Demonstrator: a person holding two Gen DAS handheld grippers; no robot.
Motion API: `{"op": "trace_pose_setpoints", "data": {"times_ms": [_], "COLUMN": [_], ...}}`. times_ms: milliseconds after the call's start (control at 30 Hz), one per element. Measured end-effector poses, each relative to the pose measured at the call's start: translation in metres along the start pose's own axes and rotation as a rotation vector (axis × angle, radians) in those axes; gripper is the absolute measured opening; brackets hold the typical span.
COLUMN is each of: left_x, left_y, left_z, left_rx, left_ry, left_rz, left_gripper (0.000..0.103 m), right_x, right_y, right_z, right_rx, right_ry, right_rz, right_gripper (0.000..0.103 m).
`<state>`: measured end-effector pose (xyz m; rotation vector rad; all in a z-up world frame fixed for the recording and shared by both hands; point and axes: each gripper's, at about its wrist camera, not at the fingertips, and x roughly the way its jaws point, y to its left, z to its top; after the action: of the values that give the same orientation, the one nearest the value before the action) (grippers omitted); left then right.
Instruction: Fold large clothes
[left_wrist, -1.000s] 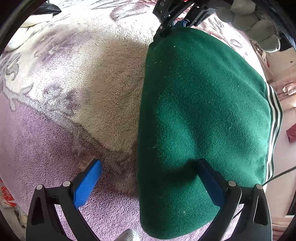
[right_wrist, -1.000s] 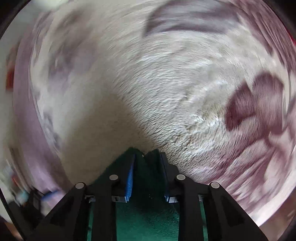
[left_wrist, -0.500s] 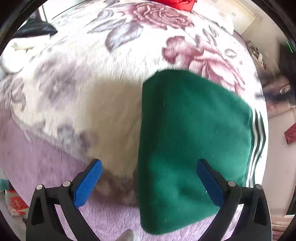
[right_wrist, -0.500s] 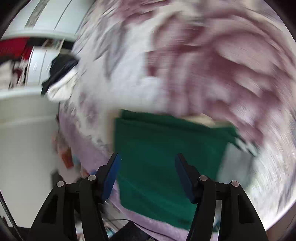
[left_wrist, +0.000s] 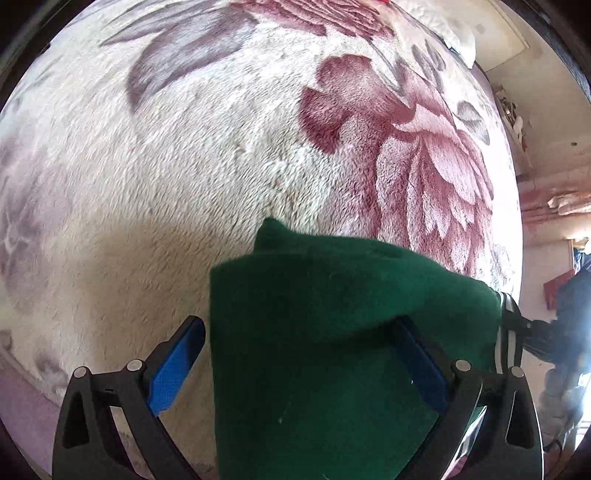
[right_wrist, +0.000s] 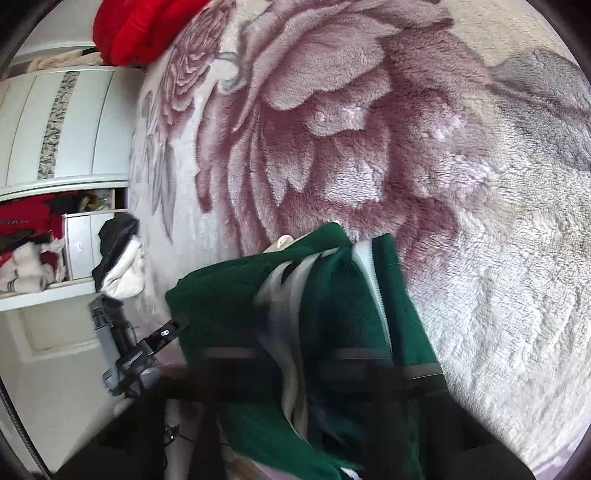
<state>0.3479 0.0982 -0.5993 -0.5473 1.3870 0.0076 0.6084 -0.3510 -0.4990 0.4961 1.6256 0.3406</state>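
Note:
A dark green fleece garment (left_wrist: 332, 350) with white stripes (right_wrist: 280, 280) lies folded on the floral plush blanket (left_wrist: 221, 166). My left gripper (left_wrist: 295, 365) stands open and wide. Its left pad (left_wrist: 177, 365) rests beside the garment's edge, and its right pad (left_wrist: 417, 362) sits under a raised fold of the cloth. My right gripper (right_wrist: 317, 362) is a motion-blurred dark shape, shut on the bunched striped end of the garment, which rises off the blanket there. In the left wrist view the right gripper (left_wrist: 517, 325) shows at the garment's right edge.
A red garment (right_wrist: 125, 33) lies at the far end of the blanket. Off the bed's side stand a white wardrobe (right_wrist: 62, 122), open shelves of clothes (right_wrist: 26, 243), and a black and white clothing pile (right_wrist: 118, 258). The left gripper's body (right_wrist: 133, 354) shows in the right wrist view.
The left gripper slid forward, and the garment's far edge now lies close, with a fold over its right finger. The right gripper let go, swung round with jaws apart and shut on the striped end.

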Motion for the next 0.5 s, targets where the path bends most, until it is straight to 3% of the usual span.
{"op": "trace_pose_setpoints", "data": {"times_ms": [100,167,267,367,400,433,500], "left_x": [0.003,0.002,-0.01,-0.033,-0.04,-0.049,-0.058], "left_y": [-0.008,-0.009,-0.011,-0.013,-0.012,-0.009,-0.003], "left_z": [-0.002,-0.003,-0.008,-0.021,-0.027,-0.036,-0.051], "left_rx": [0.033,0.037,0.058,0.094,0.094,0.084,0.059], "left_ry": [0.003,0.0,-0.014,-0.059,-0.068,-0.074,-0.074], "left_rz": [0.014,0.032,0.074,0.133,0.146,0.159,0.174], "left_gripper": [0.103,0.103,0.103,0.103,0.103,0.103,0.103], "right_x": [-0.002,0.008,-0.002,-0.029,-0.037,-0.047,-0.052], "right_y": [-0.005,-0.023,-0.021,-0.024,-0.027,-0.032,-0.039], "right_z": [0.012,0.018,0.01,-0.014,-0.024,-0.039,-0.064], "right_rx": [0.054,0.137,0.096,0.075,0.083,0.086,0.085], "right_ry": [-0.101,-0.057,-0.022,0.024,0.029,0.021,0.041], "right_rz": [-0.121,-0.073,-0.019,-0.001,-0.007,-0.008,-0.042], "right_gripper": [0.002,0.003,0.005,0.035,0.06,0.076,0.077]}}
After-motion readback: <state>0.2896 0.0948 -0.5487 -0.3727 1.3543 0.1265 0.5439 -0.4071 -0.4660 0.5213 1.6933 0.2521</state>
